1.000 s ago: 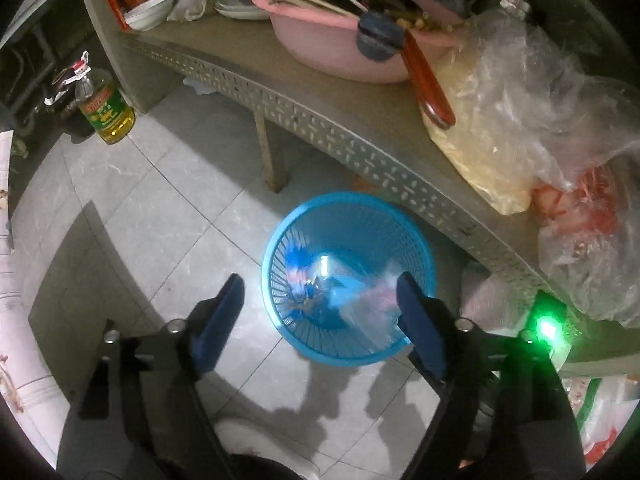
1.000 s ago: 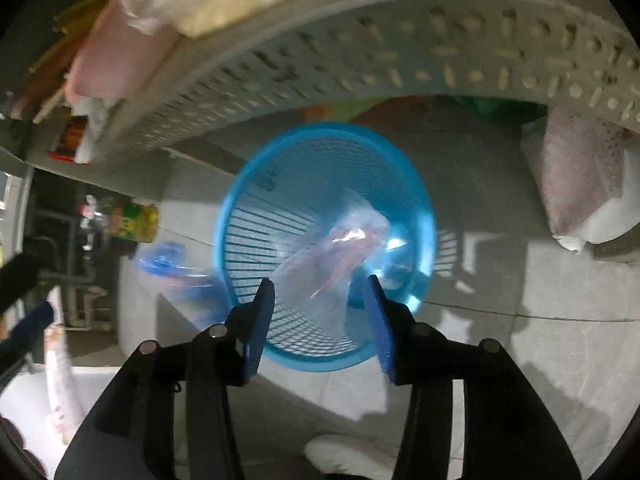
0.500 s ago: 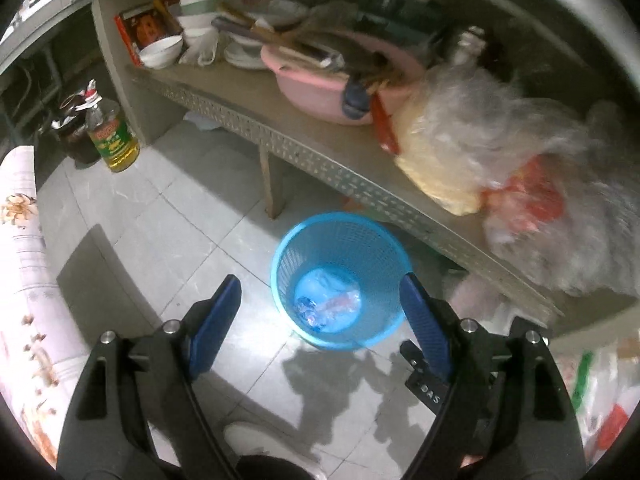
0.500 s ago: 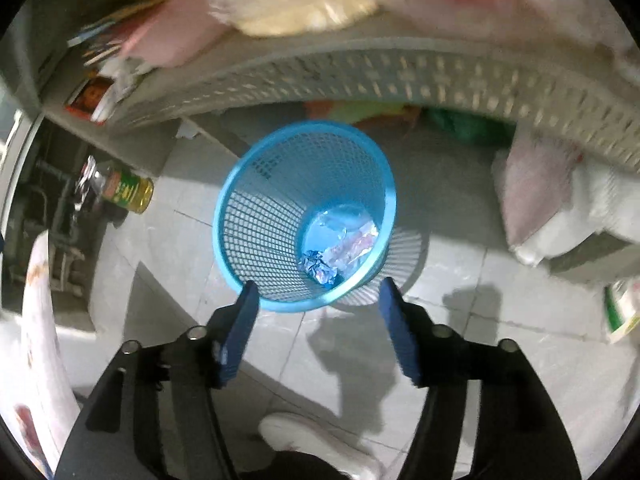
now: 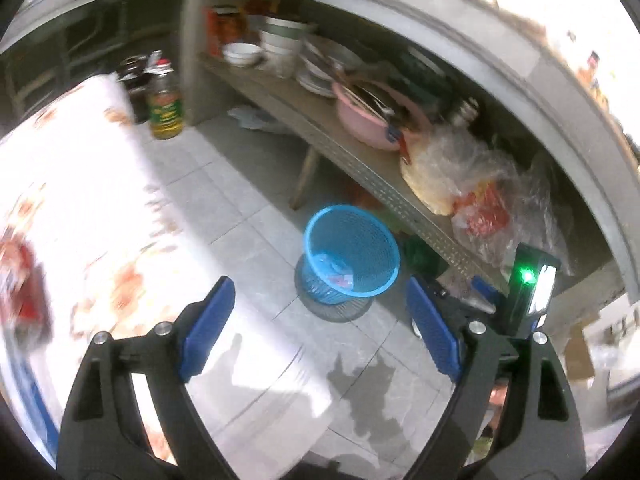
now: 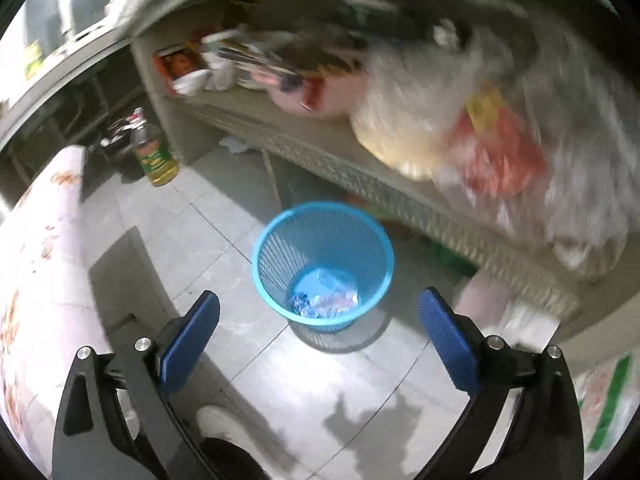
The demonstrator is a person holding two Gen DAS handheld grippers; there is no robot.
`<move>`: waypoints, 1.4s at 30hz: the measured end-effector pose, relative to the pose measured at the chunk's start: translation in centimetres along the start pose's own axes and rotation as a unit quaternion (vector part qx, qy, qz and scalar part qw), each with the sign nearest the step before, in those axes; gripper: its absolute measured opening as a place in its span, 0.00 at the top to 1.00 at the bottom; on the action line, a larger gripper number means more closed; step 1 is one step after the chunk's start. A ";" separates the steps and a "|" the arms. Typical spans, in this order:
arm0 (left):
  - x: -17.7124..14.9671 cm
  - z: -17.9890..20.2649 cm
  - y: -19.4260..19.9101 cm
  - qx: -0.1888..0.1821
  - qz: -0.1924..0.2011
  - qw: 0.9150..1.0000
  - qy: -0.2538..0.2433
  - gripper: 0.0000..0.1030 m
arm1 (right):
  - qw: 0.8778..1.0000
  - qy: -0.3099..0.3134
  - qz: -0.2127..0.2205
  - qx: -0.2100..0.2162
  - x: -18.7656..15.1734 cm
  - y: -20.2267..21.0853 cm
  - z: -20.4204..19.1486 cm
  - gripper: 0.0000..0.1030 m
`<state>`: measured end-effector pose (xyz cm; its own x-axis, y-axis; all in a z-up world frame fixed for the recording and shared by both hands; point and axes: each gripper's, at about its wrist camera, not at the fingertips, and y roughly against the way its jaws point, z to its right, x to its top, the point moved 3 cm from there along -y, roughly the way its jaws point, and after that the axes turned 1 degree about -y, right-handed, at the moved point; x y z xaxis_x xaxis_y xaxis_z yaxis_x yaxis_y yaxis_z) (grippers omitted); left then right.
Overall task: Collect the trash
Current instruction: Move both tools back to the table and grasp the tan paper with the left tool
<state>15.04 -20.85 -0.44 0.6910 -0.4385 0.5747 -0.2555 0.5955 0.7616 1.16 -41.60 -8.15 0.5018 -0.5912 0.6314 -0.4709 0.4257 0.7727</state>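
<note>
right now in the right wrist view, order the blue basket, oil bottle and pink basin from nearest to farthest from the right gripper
1. blue basket: on the floor just ahead of the open right gripper.
2. oil bottle: on the floor, far left.
3. pink basin: on the shelf behind, blurred.

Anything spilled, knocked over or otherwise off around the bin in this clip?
Nothing serious. The blue basket stands upright on the tiled floor with crumpled wrappers inside, none around it. Oddities: a crumpled white scrap lies on the floor under the shelf, and a dark wet-looking patch marks the tiles in front of the basket.
</note>
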 end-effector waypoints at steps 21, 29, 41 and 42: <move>-18.7 -11.3 20.6 0.231 0.197 0.953 0.022 0.11 | 0.933 0.157 0.003 0.323 4.1 9.1 -21.1 0.06; -22.0 -15.6 22.4 0.283 0.182 0.939 0.069 0.11 | 0.899 0.062 -0.154 0.404 3.6 4.4 -27.1 0.07; -16.9 -26.6 26.6 0.332 0.226 0.902 0.159 0.11 | 0.907 0.047 -0.196 0.369 4.6 0.2 -31.9 0.15; -15.9 -27.5 26.7 0.332 0.224 0.903 0.153 0.11 | 0.910 0.050 -0.192 0.364 4.9 0.0 -32.2 0.15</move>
<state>15.82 20.51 2.50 0.5468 0.0141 0.8372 -0.8347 0.0870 0.5437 26.93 -22.45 -2.94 0.7776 -0.5191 0.3549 -0.5843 -0.3879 0.7129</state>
